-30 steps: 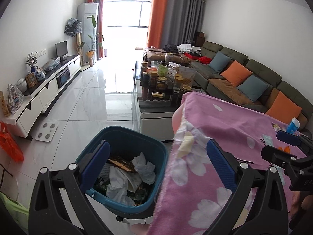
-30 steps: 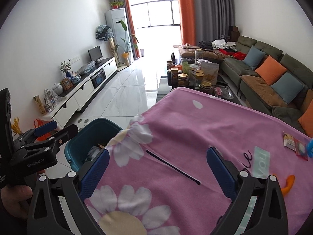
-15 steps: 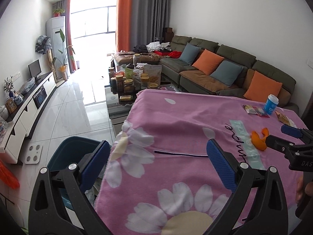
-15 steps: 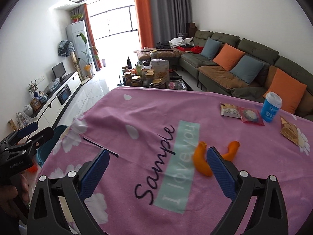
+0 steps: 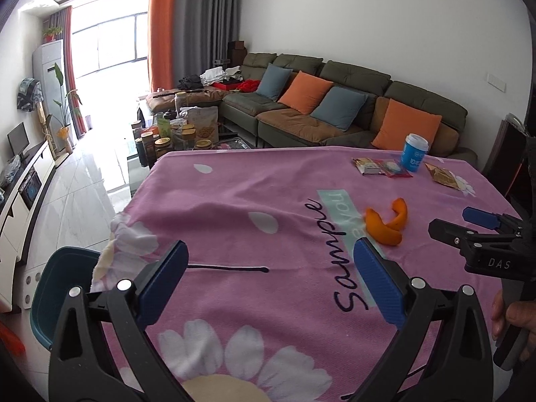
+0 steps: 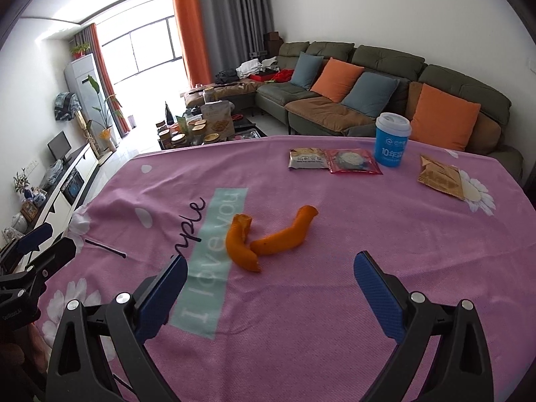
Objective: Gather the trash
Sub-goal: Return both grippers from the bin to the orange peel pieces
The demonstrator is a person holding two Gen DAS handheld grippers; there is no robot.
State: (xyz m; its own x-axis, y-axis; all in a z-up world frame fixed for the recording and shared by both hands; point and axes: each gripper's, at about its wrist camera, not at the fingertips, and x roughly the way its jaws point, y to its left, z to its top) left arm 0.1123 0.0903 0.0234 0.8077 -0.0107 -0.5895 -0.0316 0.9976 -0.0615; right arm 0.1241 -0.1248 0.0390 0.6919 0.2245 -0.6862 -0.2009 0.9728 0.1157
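Two orange peel pieces (image 6: 264,239) (image 5: 385,224) lie mid-table on the pink flowered cloth (image 6: 335,301). Far across the cloth stand a blue paper cup (image 6: 391,140) (image 5: 414,152), a tan snack wrapper (image 6: 307,158), a red wrapper (image 6: 353,161) and a brown packet (image 6: 440,177) (image 5: 441,176). A thin black stick (image 5: 227,268) (image 6: 105,247) rests near the cloth's left edge. My right gripper (image 6: 268,264) hovers open just short of the peels. My left gripper (image 5: 268,254) is open above the stick. A teal bin (image 5: 57,288) stands on the floor at the left.
A green sofa with orange and blue cushions (image 6: 385,93) runs behind the table. A low coffee table crowded with jars (image 5: 174,137) sits beyond the cloth's far edge. A white TV cabinet (image 5: 23,181) lines the left wall. A hand (image 5: 516,315) holds the right gripper's handle.
Both grippers swung right from the bin toward the table's middle. The peels, cup and wrappers came into view; the bin slid to the left edge. Both stayed open.
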